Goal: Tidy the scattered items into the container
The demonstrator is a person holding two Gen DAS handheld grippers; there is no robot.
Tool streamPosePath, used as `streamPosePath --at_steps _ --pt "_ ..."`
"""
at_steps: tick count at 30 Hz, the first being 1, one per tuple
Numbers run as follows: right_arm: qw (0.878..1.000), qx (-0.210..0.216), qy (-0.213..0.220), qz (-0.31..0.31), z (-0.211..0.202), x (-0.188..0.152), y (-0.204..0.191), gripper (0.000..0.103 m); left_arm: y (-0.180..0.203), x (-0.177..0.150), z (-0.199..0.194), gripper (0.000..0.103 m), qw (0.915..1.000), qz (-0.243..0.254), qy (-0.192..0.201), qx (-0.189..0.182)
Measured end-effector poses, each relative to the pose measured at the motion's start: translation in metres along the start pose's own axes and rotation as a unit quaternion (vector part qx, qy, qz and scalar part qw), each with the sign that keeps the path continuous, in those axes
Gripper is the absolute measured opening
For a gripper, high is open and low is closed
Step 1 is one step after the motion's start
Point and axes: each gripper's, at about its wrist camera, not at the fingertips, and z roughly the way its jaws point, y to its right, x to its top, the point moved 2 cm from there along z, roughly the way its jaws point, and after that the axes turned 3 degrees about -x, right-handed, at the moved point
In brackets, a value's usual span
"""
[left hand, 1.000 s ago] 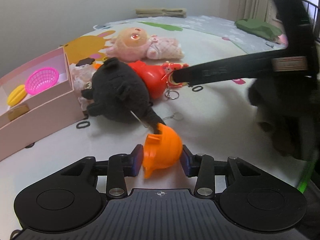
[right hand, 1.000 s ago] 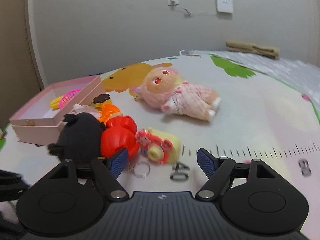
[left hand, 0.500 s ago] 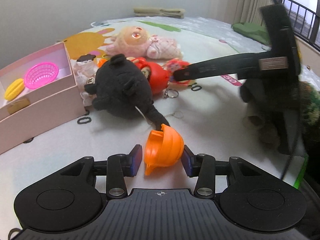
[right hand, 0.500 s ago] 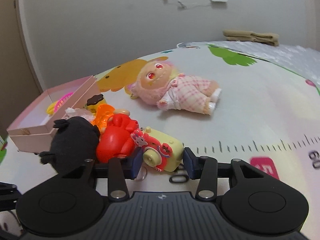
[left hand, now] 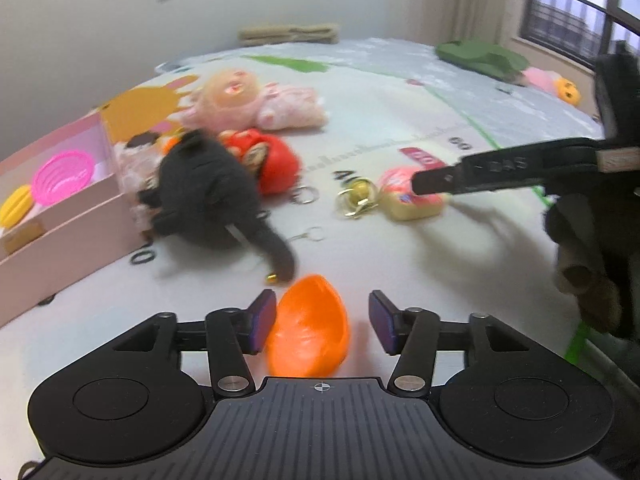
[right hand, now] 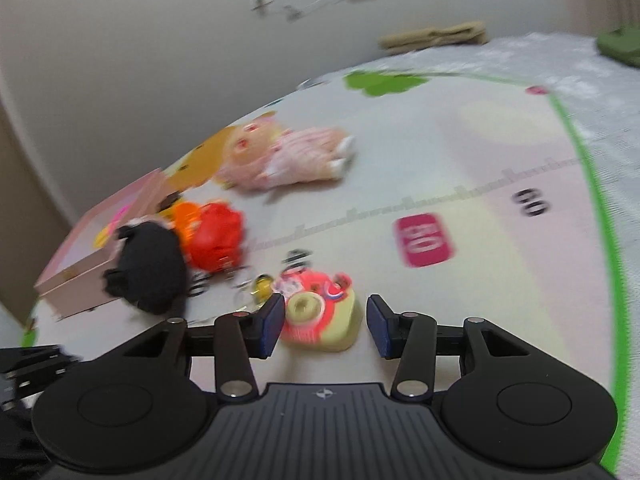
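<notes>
An orange toy helmet (left hand: 306,328) lies hollow side up between the fingers of my left gripper (left hand: 322,326), which is open. The helmet touches the left pad, with a gap at the right pad. My right gripper (right hand: 326,326) is shut on a yellow and pink toy camera (right hand: 316,316), seen in the left wrist view as the toy camera (left hand: 408,204) under a black finger (left hand: 500,168). The pink box (left hand: 80,216) stands at the left, holding a pink basket (left hand: 62,176) and a yellow piece (left hand: 16,204).
A black plush (left hand: 204,196), a red toy (left hand: 276,164) and a pink doll (left hand: 256,100) lie on the play mat beside the box. A gold keyring charm (left hand: 356,196) sits next to the camera. A green cloth (left hand: 480,54) lies far right. A dark sleeve (left hand: 592,240) is at the right edge.
The right gripper closed on the toy camera and carried it right, away from the red toy. The left gripper's fingers spread slightly and the orange helmet tipped hollow side up.
</notes>
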Motion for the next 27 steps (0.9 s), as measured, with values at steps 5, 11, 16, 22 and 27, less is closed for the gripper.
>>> streamPosePath --at_steps 5,11,16,22,27 --pt "1.000 -0.021 0.016 -0.005 -0.006 0.001 0.006 0.056 0.009 0.001 -0.010 0.082 0.9993 0.028 0.021 0.013" --pt "0.999 -0.027 0.023 -0.019 -0.003 -0.003 -0.003 0.064 0.007 0.001 0.000 0.082 0.9994 0.032 0.004 0.012" --pt "0.997 -0.035 0.031 -0.061 0.001 0.001 -0.019 0.069 0.011 -0.008 0.010 0.075 0.9987 0.044 -0.025 -0.001" --pt "0.993 -0.043 0.015 -0.105 0.021 0.007 -0.034 0.076 0.010 -0.006 0.013 0.062 0.9986 0.039 -0.028 0.020" --pt "0.991 -0.035 -0.006 -0.128 0.034 -0.001 -0.043 0.082 0.007 -0.007 0.010 0.062 0.9985 0.033 -0.033 0.027"
